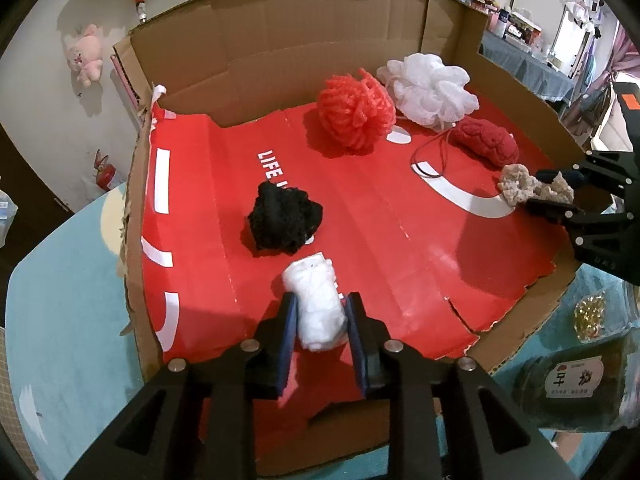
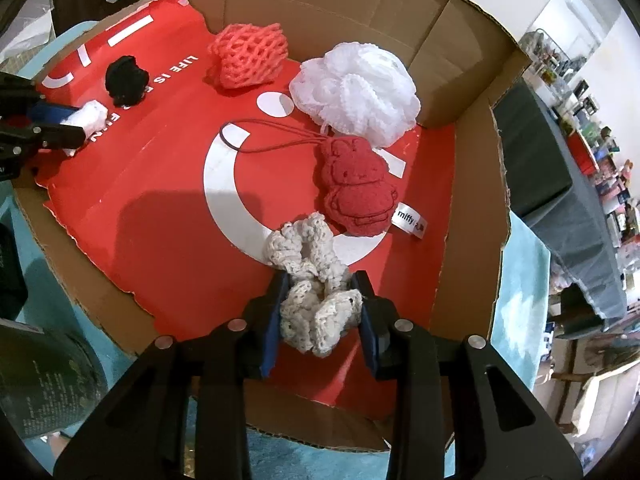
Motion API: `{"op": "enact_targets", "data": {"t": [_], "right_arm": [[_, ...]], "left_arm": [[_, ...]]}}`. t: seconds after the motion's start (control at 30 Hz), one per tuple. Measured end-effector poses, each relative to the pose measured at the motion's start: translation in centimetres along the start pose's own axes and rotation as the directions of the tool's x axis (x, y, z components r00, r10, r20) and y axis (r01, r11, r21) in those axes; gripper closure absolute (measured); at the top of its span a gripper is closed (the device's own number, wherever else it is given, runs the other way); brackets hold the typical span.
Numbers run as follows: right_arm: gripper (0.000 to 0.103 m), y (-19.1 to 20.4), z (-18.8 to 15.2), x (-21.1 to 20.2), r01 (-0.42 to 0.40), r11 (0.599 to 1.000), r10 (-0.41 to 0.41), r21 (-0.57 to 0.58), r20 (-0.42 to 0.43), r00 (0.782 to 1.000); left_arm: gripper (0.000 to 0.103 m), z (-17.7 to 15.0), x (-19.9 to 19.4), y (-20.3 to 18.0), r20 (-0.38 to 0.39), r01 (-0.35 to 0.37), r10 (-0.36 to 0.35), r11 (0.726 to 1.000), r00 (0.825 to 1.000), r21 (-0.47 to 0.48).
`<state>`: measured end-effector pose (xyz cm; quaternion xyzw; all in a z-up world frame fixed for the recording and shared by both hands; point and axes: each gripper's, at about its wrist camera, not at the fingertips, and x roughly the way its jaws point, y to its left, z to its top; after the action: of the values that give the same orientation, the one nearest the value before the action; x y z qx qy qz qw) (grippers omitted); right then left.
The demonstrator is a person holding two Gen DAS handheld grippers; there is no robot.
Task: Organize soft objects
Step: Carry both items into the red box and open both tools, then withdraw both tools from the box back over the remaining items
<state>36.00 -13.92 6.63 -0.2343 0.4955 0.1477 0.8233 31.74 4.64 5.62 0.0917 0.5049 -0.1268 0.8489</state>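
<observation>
With four items set in the box (image 1: pixel 280 32), your left gripper (image 1: pixel 322 316) fingers loosely flank the white roll (image 1: pixel 318 304), and your right gripper (image 2: pixel 320 304) fingers lightly pinch the beige crochet piece (image 2: pixel 312 280), both unplaced

Black tuft (image 1: pixel 285 218) behind white roll (image 1: pixel 316 300), both in cardboard tray (image 1: pixel 280 52).

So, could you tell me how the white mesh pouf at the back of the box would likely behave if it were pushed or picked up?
The white mesh pouf is bunched, airy netting, so it probably weighs little and would squash rather than resist. Its rounded shape may let it tumble or slide on the smooth red liner. Its loose ruffles look easy to snag, so a pinch might lift only a fold.
</observation>
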Motion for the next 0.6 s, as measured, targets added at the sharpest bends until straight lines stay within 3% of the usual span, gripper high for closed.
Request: {"op": "enact_targets", "data": {"t": [0.2,0.27,0.33,0.43,0.6], "right_arm": [[0.064,0.4,-0.1,-0.3,0.012,1.000,-0.012,-0.010,0.008,1.000],[0.042,0.6,-0.2,-0.8,0.028,1.000,-0.028,-0.012,0.023,0.999],[0.032,0.5,-0.2,-1.4,0.029,1.000,-0.029,-0.001,0.043,0.999],[0.032,0.7,-0.4,-2.7,0.035,0.999,-0.035,0.004,0.067,0.997],[0.032,0.5,-0.6,-5.6,0.040,0.999,-0.043,0.033,0.112,0.993]], "left_arm": [[0.052,0.1,-1.5,0.1,0.063,0.022,-0.022,1.000,0.998,-0.010],[0.042,0.1,-2.3,-0.1,0.086,0.015,-0.015,1.000,0.996,-0.007],[0.039,0.1,-3.3,-0.2,0.116,0.012,-0.011,1.000,0.993,-0.006],[0.028,0.0,-4.8,-0.2,0.158,0.012,-0.010,1.000,0.987,-0.017],[0.017,-0.9,-8.9,-0.8,0.271,0.000,0.011,0.999,0.963,-0.042]]}}
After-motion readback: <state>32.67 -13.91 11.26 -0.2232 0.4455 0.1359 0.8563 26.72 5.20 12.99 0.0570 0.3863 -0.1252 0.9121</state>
